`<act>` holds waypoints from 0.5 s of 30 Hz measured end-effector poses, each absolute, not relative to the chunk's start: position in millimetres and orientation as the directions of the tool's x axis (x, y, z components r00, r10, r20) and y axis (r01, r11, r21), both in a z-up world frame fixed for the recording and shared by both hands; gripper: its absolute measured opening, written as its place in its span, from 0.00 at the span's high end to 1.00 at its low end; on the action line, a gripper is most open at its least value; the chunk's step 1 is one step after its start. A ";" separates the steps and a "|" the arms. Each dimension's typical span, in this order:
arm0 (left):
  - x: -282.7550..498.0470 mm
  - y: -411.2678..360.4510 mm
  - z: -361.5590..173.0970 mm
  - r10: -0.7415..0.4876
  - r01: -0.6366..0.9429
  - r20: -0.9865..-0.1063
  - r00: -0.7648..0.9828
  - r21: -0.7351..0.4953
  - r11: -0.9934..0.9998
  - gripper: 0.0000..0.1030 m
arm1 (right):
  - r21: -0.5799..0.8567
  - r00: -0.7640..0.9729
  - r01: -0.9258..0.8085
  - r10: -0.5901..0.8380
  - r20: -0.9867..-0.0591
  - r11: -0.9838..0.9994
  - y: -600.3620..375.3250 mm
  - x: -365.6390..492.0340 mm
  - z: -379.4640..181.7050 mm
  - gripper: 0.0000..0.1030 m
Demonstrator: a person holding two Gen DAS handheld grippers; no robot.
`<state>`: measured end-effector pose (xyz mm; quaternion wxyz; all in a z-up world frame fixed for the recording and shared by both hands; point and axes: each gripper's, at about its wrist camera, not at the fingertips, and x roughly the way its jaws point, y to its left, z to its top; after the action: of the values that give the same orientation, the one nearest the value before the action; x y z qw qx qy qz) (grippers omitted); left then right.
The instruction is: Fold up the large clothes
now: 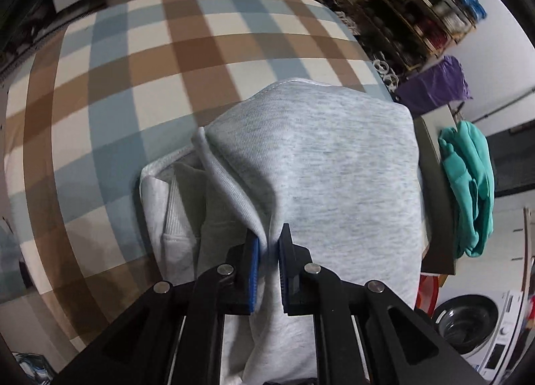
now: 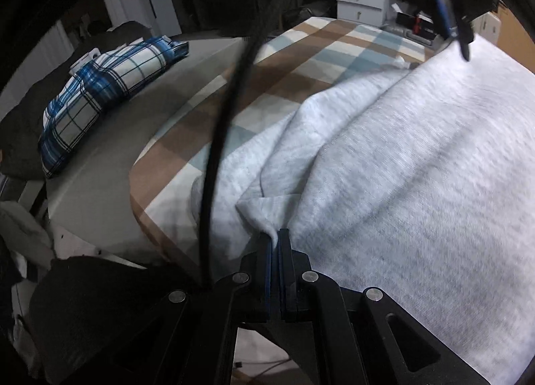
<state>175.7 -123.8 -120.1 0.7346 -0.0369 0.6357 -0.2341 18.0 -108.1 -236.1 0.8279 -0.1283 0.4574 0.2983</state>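
A light grey sweatshirt (image 1: 334, 177) lies folded over itself on the checked blanket (image 1: 140, 60). My left gripper (image 1: 269, 237) is shut on a bunched fold of its fabric, and a ribbed edge (image 1: 220, 171) runs up and left from the jaws. In the right wrist view the same grey sweatshirt (image 2: 418, 167) fills the right half. My right gripper (image 2: 275, 234) is shut on a pinched corner of it near the blanket's (image 2: 294, 64) edge. The left gripper (image 2: 454, 30) shows far off at the top right, at the garment's other end.
A teal garment (image 1: 468, 184) hangs on a board to the right, with a purple cloth (image 1: 434, 84), a shoe rack (image 1: 424, 13) and a washing machine (image 1: 474, 324) beyond. A blue plaid pillow (image 2: 107, 94) lies on grey sheet left. A black cable (image 2: 227, 110) crosses the right wrist view.
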 end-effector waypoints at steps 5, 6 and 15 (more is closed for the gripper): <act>180.0 -109.3 -137.2 -0.431 0.267 -0.898 0.091 -0.395 0.879 0.91 | 0.051 0.407 -0.646 0.400 -0.821 0.761 -103.6 4.6 -224.8 0.72; 179.9 -108.8 -138.8 -0.433 0.261 -0.897 0.092 -0.398 0.880 0.91 | 0.094 0.385 -0.661 0.445 -0.809 0.744 -106.0 -0.7 -218.3 0.54; 179.3 -115.8 -140.2 -0.441 0.243 -0.890 0.115 -0.406 0.881 0.88 | 0.347 0.488 -0.584 0.659 -0.572 0.734 -236.3 -45.6 -128.1 0.21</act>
<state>179.3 -115.8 -140.2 0.7423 -0.0795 0.6241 -0.2304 -45.6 -236.3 -128.1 0.8610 0.0530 0.3542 0.3610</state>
